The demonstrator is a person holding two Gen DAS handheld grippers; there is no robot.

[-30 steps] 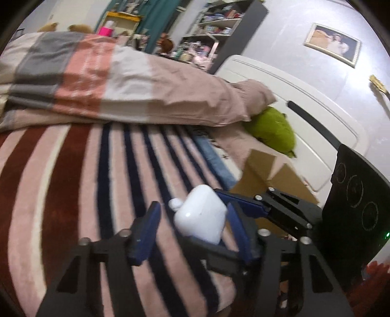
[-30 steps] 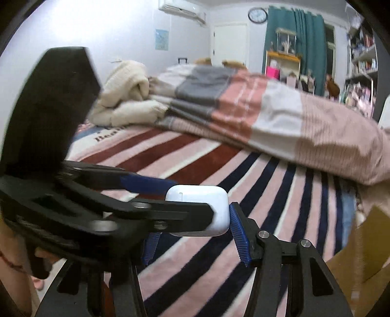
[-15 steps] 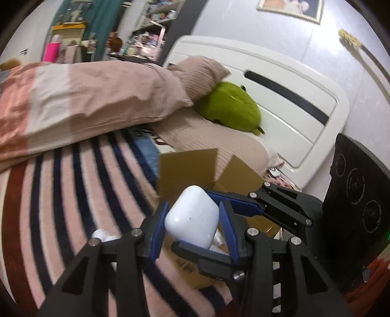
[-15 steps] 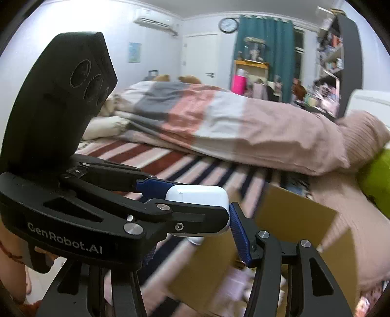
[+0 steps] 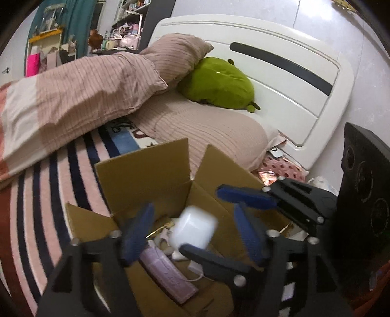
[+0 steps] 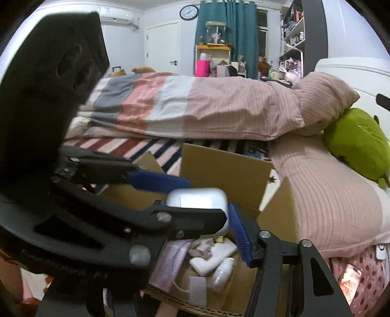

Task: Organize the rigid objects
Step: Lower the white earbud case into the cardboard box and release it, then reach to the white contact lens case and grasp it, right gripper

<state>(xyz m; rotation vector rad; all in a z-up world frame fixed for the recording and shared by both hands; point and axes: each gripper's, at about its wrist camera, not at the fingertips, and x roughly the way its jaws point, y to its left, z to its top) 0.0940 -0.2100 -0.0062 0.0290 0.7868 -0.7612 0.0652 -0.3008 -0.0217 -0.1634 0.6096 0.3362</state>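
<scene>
Now that the left gripper [image 5: 192, 231] has spread its jaws wide, the white case [image 5: 193, 228] drops free at lower centre over the open cardboard box [image 5: 143, 175], with the right gripper [image 6: 207, 219] open around it.

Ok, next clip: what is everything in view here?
white case: 1, white, above the open box, between the tools' fingers
cardboard box: 1, brown, flaps open, on the bed
flat pack: 1, lilac, inside the box
small bottles and bits: several, white, inside the box, too blurred to count
plush toy: 1, green, against the headboard
pillows: 2, pink ribbed, at the head of the bed
duvet: 1, grey, pink and white
bedcover: 1, striped
headboard: 1, white
wall clock: 1, black-rimmed
left tool: black, blue pads, open
right tool: same; grip unclear
</scene>
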